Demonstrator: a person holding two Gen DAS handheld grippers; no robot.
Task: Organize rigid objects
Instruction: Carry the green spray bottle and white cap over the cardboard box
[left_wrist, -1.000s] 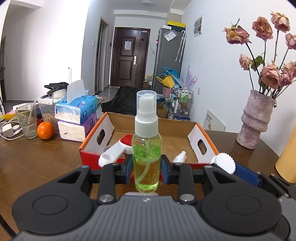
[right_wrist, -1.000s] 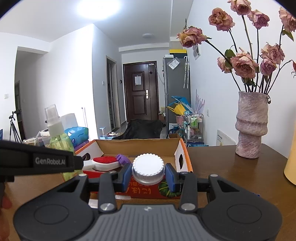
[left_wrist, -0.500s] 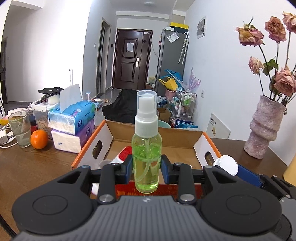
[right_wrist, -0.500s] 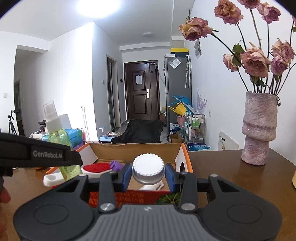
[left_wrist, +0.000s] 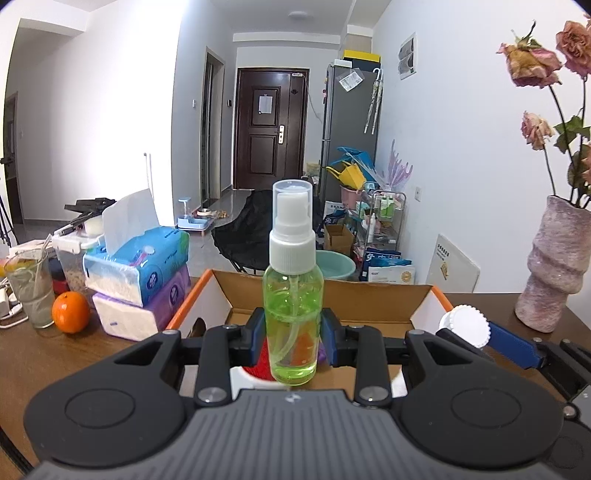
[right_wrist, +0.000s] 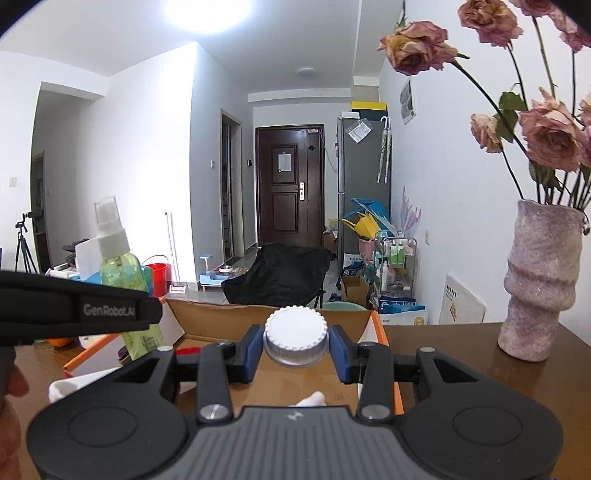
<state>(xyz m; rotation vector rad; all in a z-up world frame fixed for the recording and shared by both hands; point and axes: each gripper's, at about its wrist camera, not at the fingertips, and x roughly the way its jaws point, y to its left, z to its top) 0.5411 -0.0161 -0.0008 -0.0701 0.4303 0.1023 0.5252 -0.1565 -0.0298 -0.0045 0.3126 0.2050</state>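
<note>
Left claw (left_wrist: 293, 341) is gripping a green spray bottle (left_wrist: 293, 314), blue pads pressing on both sides of the lower body. Bottle is standing upright, clear cap on top, green liquid and a dip tube showing through the plastic. It is hanging over the near part of an open cardboard box (left_wrist: 369, 302) with orange edges and white flaps.

Right claw (right_wrist: 295, 354) is clamping a white ridged cap (right_wrist: 295, 334) of a container; what lies below the cap is hidden by the claw body. This cap is also sitting over the box, toward its right side. In the left wrist view the same cap is showing at the right, beside the box's right flap.

Inside the box: a red item (right_wrist: 188, 350) and a purple one (right_wrist: 123, 352) are lying low on the left, partly hidden; a small white piece (right_wrist: 312, 398) is peeking out just ahead of the right claw.

The box is resting on a brown wooden table (left_wrist: 55, 354). On the table to the left: an orange (left_wrist: 70, 312), a glass (left_wrist: 31, 291) just beside it, and two stacked tissue packs (left_wrist: 136, 280). On the right, a pinkish vase (right_wrist: 541, 280) with dried roses (right_wrist: 550, 138) is standing well apart from the box.

Part of a person's hand (right_wrist: 11, 410) is showing at the left edge of the right wrist view.
</note>
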